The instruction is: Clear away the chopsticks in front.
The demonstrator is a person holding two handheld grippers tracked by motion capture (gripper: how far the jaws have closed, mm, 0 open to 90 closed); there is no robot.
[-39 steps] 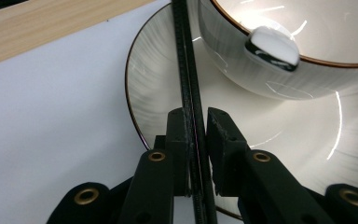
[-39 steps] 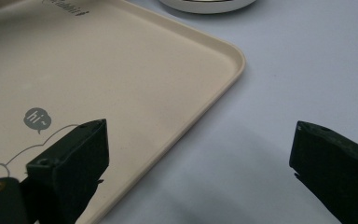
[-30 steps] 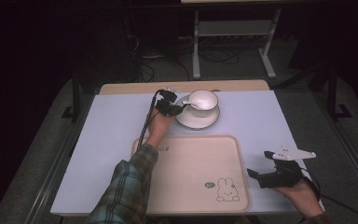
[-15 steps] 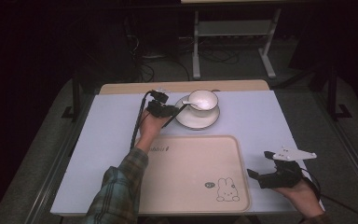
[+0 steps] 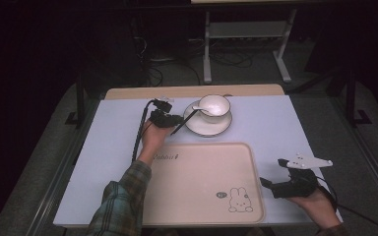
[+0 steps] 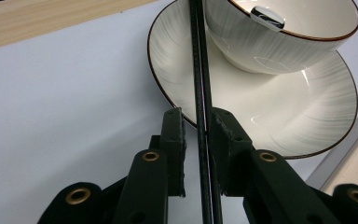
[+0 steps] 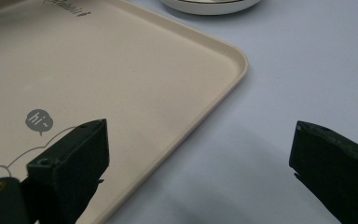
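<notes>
Fingers (image 6: 223,140) of the left gripper (image 6: 196,154) pinch a thin, stiff black spoon handle (image 6: 199,70) mid-length; light, likely slippery. Right gripper (image 7: 198,168) gapes, holding nothing.

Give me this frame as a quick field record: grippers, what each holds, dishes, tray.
left gripper: shut on the thin black rod, beside the saucer
thin black rod: runs from the jaws up toward the bowl
bowl: white, sits on the saucer, spoon inside
right gripper: open, empty, at the tray's right edge
tray: beige, rabbit print, nothing on it
table: pale top, saucer behind the tray
</notes>
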